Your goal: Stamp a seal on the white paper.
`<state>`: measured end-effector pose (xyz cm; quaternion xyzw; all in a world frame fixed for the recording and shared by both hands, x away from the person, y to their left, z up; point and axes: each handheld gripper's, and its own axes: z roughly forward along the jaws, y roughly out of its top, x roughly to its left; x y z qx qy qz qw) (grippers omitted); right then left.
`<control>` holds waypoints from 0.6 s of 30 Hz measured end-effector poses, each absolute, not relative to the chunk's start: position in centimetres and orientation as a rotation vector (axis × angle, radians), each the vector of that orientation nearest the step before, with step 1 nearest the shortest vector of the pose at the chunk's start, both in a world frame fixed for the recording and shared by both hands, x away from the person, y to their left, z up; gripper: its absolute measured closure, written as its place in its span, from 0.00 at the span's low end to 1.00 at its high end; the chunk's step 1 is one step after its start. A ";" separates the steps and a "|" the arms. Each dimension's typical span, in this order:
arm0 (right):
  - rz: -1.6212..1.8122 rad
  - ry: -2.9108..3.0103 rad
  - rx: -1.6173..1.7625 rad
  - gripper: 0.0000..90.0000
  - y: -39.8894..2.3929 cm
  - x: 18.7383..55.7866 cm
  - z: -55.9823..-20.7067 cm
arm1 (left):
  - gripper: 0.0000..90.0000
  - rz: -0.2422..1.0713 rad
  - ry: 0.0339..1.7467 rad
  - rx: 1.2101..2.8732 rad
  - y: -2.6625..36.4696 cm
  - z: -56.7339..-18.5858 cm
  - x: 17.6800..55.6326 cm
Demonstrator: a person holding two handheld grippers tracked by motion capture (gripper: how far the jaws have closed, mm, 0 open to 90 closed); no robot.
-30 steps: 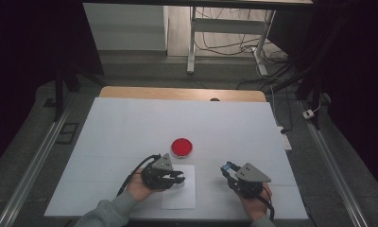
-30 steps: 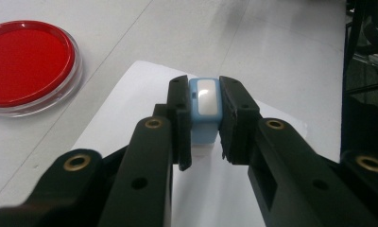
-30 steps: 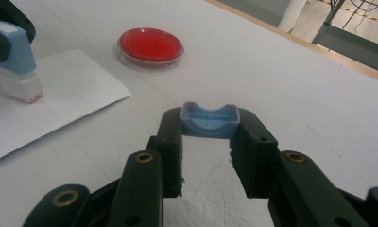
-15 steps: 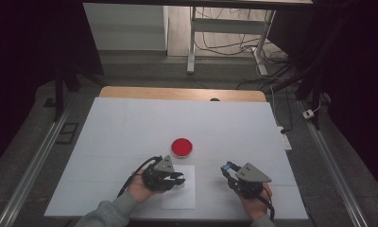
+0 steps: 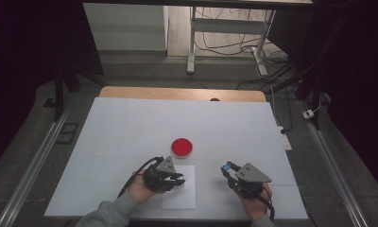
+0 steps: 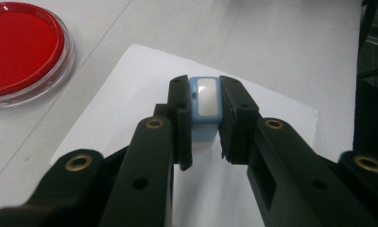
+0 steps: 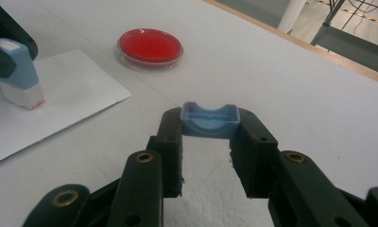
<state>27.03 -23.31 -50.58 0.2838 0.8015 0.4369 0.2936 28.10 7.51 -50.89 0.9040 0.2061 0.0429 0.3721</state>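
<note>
A: Anything changed over the last second?
B: Nothing. Left gripper [image 6: 205, 125] pinches the stamp [image 6: 205, 101], base on the paper [image 6: 130, 85], same spot as before. Ink pad [image 5: 182, 147] at twelve o'clock from it.
A: Right gripper [image 7: 209, 142]?
B: Clamped on the stamp's cap [image 7: 210, 120], parked. Likely mid-press; lifting comes next.
</note>
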 end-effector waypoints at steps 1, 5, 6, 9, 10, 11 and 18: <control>1.163 2.135 0.755 0.73 -23.3 27.0 -50.6 | 0.85 0.115 0.525 2.320 7.5 -50.9 28.1; 1.158 2.138 0.754 0.73 -23.3 27.0 -50.6 | 0.85 0.134 0.515 2.342 7.4 -50.8 27.9; 1.158 2.138 0.755 0.73 -23.3 27.0 -50.6 | 0.85 0.138 0.517 2.343 7.3 -50.8 27.8; 1.158 2.137 0.754 0.73 -23.3 27.0 -50.6 | 0.85 0.147 0.517 2.345 7.3 -50.8 27.7; 1.158 2.136 0.754 0.73 -23.3 27.0 -50.5 | 0.85 0.149 0.516 2.345 7.3 -50.8 27.7; 1.158 2.135 0.754 0.73 -23.3 27.0 -50.5 | 0.85 0.154 0.515 2.346 7.3 -50.8 27.7; 1.159 2.136 0.754 0.73 -23.3 27.0 -50.6 | 0.85 0.176 0.510 2.350 7.1 -50.8 27.4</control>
